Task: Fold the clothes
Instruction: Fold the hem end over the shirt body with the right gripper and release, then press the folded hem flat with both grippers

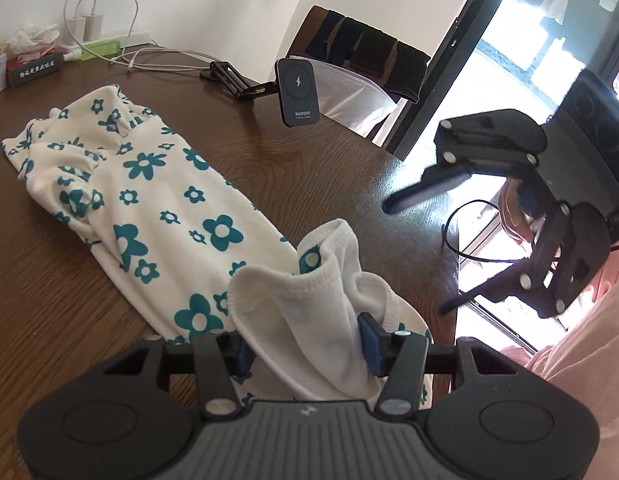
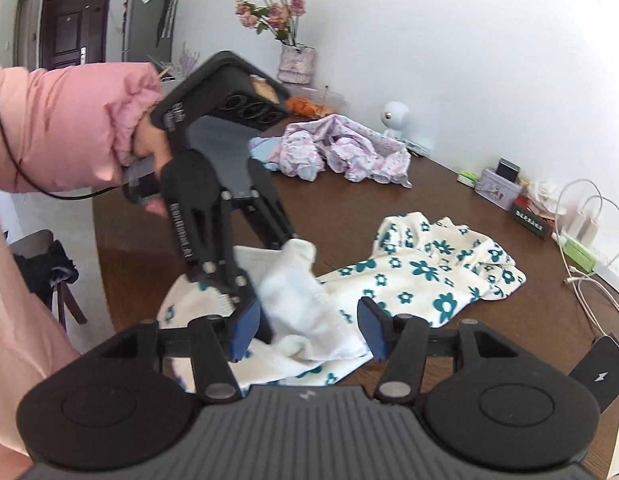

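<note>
A white garment with teal flowers [image 1: 157, 200] lies stretched across the brown table [image 1: 49, 300]; it also shows in the right wrist view [image 2: 429, 272]. Its near end is turned up, showing the white inside and hem [image 1: 309, 300]. My left gripper [image 1: 305, 346] is open, its blue pads either side of that raised hem; cloth lies between them without being pinched. In the right wrist view the left gripper [image 2: 265, 276] reaches down into the cloth. My right gripper [image 2: 305, 330] is open just above the same bunched end [image 2: 305, 304]. It hangs off the table's right edge in the left wrist view [image 1: 421, 248].
A pile of pink and lilac clothes [image 2: 341, 148] lies at the far side. A phone charger stand [image 1: 297, 94], cables [image 1: 149, 60], boxes [image 2: 497, 188] and a flower vase [image 2: 295, 62] stand along the table's back. A chair [image 1: 361, 56] stands behind the table.
</note>
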### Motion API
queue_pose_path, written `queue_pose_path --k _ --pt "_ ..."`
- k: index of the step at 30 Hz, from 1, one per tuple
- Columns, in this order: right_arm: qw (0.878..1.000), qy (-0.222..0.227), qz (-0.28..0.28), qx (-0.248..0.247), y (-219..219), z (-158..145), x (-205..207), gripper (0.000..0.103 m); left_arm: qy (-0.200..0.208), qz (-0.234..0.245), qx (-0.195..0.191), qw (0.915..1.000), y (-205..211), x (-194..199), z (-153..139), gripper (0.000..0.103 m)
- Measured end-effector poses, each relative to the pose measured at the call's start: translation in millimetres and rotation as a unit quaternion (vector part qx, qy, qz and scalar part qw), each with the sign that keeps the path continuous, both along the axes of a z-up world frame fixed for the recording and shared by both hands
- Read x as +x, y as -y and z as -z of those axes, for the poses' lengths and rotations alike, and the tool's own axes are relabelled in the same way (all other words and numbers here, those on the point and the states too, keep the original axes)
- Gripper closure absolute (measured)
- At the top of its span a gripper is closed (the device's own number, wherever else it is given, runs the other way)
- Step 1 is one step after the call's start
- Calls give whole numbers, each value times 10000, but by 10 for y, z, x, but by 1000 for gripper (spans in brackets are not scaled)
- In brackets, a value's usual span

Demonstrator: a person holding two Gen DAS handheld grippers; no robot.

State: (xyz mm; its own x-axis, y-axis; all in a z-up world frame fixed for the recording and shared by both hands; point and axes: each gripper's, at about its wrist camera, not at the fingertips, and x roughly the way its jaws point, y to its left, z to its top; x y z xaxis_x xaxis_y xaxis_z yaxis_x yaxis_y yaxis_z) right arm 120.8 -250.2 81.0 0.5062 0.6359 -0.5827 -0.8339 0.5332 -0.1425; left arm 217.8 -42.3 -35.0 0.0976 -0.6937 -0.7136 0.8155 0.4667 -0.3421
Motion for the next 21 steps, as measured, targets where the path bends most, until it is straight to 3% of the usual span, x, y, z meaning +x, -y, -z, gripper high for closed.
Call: queue_pose_path --k 7,12,16,21 --pt "9967 271 -248 -719 -344 345 -171 49 304 -207 100 9993 43 -49 14 44" --pt "9986 -188 -124 -482 -324 393 -61 50 778 -624 107 9950 -59 -113 -170 29" --pt "9986 -359 -98 -378 -282 439 -6 50 1451 -927 -10 9851 -238 -310 -477 25" --pt "9967 -806 41 -16 -170 494 139 42 2249 -683 -168 9718 -292 -832 -676 26"
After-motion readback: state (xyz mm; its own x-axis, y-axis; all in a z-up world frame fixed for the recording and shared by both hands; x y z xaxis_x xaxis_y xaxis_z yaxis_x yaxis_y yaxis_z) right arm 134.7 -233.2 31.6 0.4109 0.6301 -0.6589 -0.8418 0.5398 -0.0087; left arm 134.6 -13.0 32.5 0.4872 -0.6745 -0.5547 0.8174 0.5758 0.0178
